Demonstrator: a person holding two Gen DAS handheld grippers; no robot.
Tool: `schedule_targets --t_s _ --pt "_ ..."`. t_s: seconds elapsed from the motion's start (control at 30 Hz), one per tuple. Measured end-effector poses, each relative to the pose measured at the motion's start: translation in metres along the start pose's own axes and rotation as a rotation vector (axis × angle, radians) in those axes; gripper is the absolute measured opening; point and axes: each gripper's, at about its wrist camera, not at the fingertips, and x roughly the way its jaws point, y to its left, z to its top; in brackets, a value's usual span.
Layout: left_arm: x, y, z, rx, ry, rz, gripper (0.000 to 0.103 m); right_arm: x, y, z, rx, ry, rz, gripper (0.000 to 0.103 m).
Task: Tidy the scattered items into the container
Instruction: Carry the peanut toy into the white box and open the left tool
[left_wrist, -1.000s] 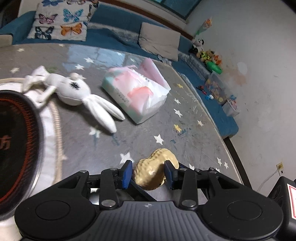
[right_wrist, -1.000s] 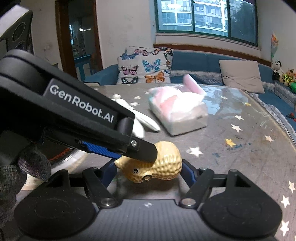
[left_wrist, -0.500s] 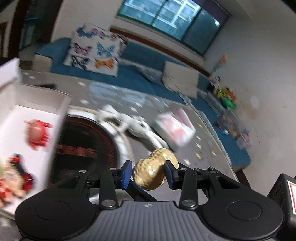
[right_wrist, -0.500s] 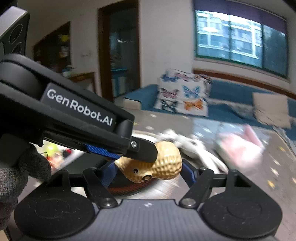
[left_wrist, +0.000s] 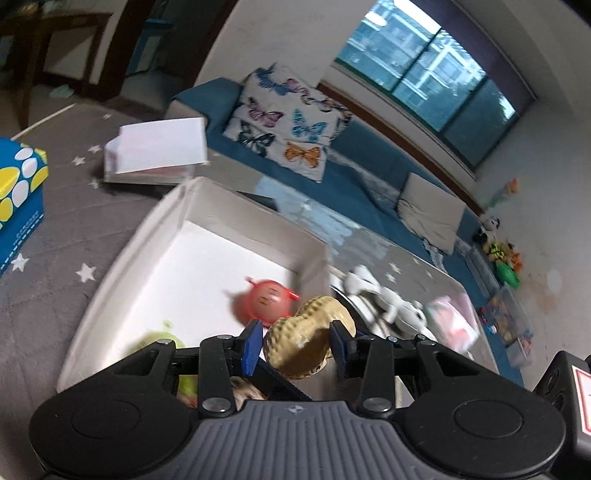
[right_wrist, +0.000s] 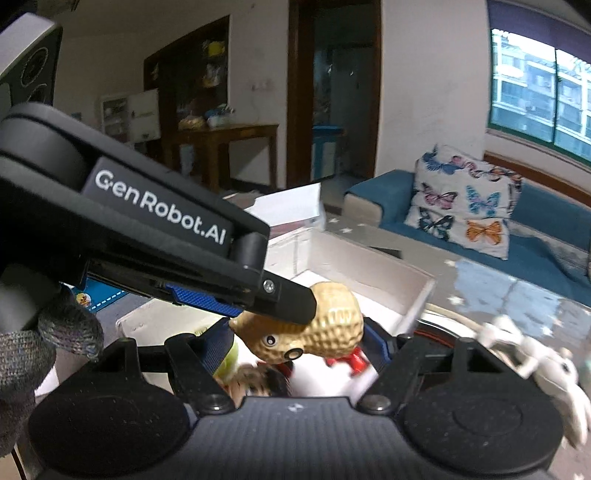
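Observation:
A tan peanut toy with eyes hangs over the near right corner of the white box. Both grippers grip it. My left gripper has its blue pads on the peanut's two sides, and its jaws are opening slightly with the toy still between them. In the right wrist view one of its fingers lies across the peanut's top. My right gripper is shut on the peanut's ends. Inside the box lie a red toy, a green toy and a dark-haired figure.
A white rabbit plush and a pink tissue pack lie on the grey star-patterned table right of the box. A blue dotted box and a white lid sit left and behind. A gloved hand holds the left gripper.
Both grippers have carried the peanut together from the table beside the rabbit and tissue pack leftward to above the white box. The box and its toys have come into view.

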Motion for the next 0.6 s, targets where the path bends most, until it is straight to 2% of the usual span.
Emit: schedule_targets --t_s 0.23,0.6 --pt "0.028 0.031 0.025 -0.040 0.057 0.016 0.042 0.054 0.003 0.019 0.026 0.103 0.024 0.075" --pt "0.055 0.047 0.032 -0.064 0.126 0.025 0.042 0.091 -0.017 0.023 0.094 0.217 0.057 0.075"
